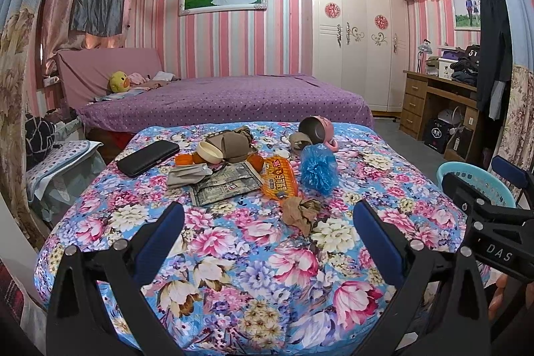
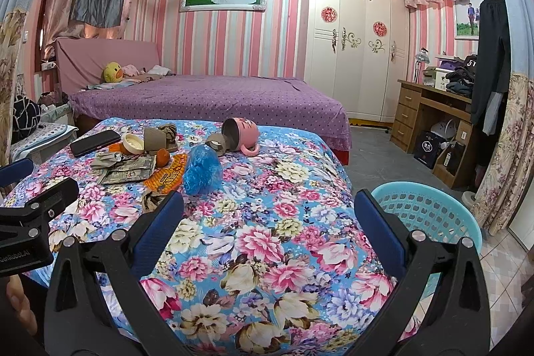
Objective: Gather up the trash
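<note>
Left gripper (image 1: 267,222) hangs with jaws spread wide and empty; the crumpled brown wrapper (image 1: 299,212) lies just ahead between them, the blue plastic bag (image 1: 317,169) beyond. Right gripper (image 2: 268,212) gapes empty too, turquoise basket (image 2: 430,212) off its right jaw.

On the flowered cloth (image 1: 253,256), counting outward from the one tipped pink mug (image 1: 317,129): one crumpled blue plastic bag (image 1: 318,169) just in front of the mug, one orange snack wrapper (image 1: 279,177) to its left, one printed foil packet (image 1: 223,186) further left, one brown paper wad (image 1: 300,211) nearest the camera, one cream bowl (image 1: 209,152), one black phone case (image 1: 148,157), at least three oranges (image 1: 255,160). One blue basket (image 2: 430,216) stands right of the cloth.
</note>
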### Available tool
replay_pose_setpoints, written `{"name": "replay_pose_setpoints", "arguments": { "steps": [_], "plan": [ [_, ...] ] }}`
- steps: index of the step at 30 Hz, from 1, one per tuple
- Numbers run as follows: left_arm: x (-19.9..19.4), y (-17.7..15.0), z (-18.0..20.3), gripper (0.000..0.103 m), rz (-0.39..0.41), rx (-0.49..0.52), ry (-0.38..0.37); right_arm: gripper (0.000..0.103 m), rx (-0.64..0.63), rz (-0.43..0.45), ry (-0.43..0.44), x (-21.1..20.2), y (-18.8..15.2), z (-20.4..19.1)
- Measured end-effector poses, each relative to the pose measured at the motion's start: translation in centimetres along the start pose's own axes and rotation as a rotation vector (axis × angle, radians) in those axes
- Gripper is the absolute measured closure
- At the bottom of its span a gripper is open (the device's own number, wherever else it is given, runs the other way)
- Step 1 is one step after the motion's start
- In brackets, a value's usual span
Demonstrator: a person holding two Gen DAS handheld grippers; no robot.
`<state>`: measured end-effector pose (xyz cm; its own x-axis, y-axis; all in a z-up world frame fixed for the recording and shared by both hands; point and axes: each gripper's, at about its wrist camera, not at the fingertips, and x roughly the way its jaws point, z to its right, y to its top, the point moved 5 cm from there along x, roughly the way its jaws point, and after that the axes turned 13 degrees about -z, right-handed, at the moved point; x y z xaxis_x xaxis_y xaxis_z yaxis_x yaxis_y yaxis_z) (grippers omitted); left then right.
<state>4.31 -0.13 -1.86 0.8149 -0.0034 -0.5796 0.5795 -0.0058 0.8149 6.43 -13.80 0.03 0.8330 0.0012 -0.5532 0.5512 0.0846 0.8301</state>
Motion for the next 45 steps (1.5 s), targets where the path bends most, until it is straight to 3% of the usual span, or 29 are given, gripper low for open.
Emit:
{"name": "replay_pose_setpoints", "arguments": {
  "steps": [45],
  "plan": [
    [0.8,-0.7,-1.0,0.004,-0.010,-0.007,0.013,0.004,0.003,0.000,-0.002,0.1,-0.1,0.2]
  ]
}}
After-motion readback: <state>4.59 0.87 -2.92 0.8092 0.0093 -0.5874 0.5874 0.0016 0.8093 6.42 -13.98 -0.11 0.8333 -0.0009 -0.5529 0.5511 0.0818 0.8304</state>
